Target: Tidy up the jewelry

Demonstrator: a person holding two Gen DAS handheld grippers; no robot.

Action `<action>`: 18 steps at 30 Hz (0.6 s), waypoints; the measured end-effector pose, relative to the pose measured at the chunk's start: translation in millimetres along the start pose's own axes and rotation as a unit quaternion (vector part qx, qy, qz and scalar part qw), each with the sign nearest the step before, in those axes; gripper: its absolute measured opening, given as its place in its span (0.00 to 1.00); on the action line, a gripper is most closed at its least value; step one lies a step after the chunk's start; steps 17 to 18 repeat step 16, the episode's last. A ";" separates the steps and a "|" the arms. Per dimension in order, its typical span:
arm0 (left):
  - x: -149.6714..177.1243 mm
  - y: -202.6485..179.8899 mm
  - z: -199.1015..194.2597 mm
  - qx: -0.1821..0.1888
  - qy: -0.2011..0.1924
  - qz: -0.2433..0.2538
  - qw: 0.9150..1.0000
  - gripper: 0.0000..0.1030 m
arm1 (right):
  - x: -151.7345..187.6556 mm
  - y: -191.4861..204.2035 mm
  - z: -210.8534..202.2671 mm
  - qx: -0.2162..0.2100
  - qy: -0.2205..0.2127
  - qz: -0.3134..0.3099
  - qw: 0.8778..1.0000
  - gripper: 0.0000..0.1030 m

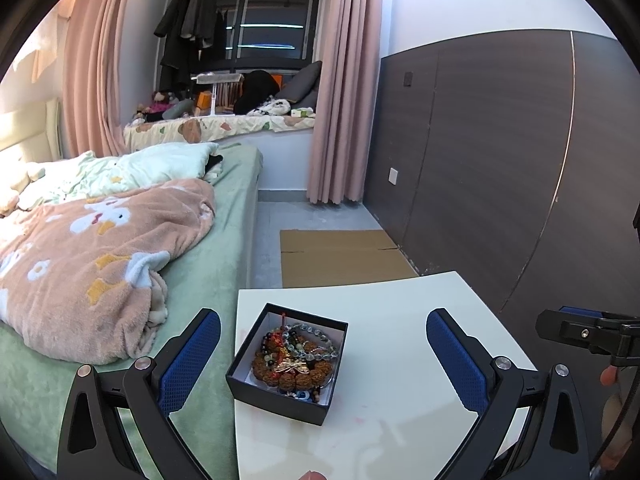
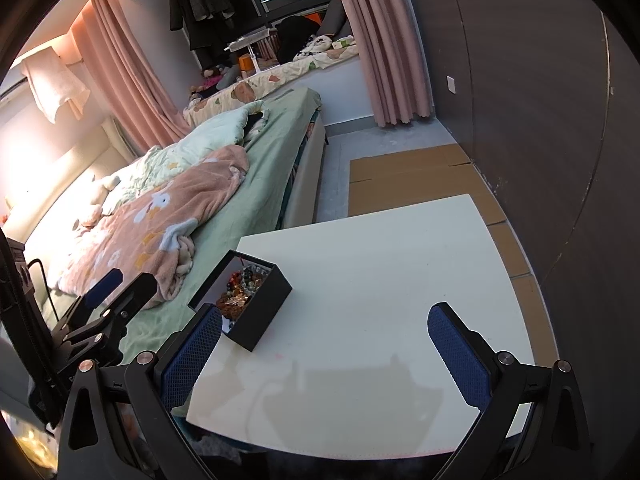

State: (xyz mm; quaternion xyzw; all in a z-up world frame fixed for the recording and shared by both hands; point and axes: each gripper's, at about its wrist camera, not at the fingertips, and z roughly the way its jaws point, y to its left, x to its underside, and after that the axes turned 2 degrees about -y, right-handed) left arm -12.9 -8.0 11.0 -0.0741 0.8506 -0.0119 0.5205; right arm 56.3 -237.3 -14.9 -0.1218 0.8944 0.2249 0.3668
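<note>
A black open box (image 1: 276, 398) with a white lining stands near the left edge of a white table (image 1: 400, 360). It holds a heap of bead bracelets (image 1: 294, 356), brown, dark and clear. My left gripper (image 1: 323, 344) is open and empty, its blue pads either side of the box, a little above and before it. In the right wrist view the box (image 2: 260, 316) is at the table's left side, with the bracelets (image 2: 240, 292) inside. My right gripper (image 2: 325, 340) is open and empty over the table (image 2: 380, 280), to the right of the box.
A bed (image 1: 120, 240) with a pink blanket lies along the table's left side. Flat cardboard (image 1: 340, 256) lies on the floor beyond the table. A dark wall panel (image 1: 500, 160) runs along the right. The other gripper shows at the far right in the left wrist view (image 1: 580, 332).
</note>
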 end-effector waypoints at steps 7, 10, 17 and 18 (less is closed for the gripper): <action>0.1 0.4 2.1 0.007 0.007 -0.008 1.000 1.00 | -0.1 -0.1 -0.2 0.000 0.000 0.000 1.000 1.00; 0.6 0.7 -1.3 -0.003 -0.004 -0.006 1.000 1.00 | 0.6 0.0 -0.1 0.001 0.001 -0.001 1.000 1.00; 0.5 -2.2 -2.2 -0.004 -0.006 0.003 1.000 1.00 | -0.5 -1.2 1.9 0.001 0.001 -0.001 1.000 1.00; 0.5 -2.2 -2.2 -0.004 -0.006 0.003 1.000 1.00 | -0.5 -1.2 1.9 0.001 0.001 -0.001 1.000 1.00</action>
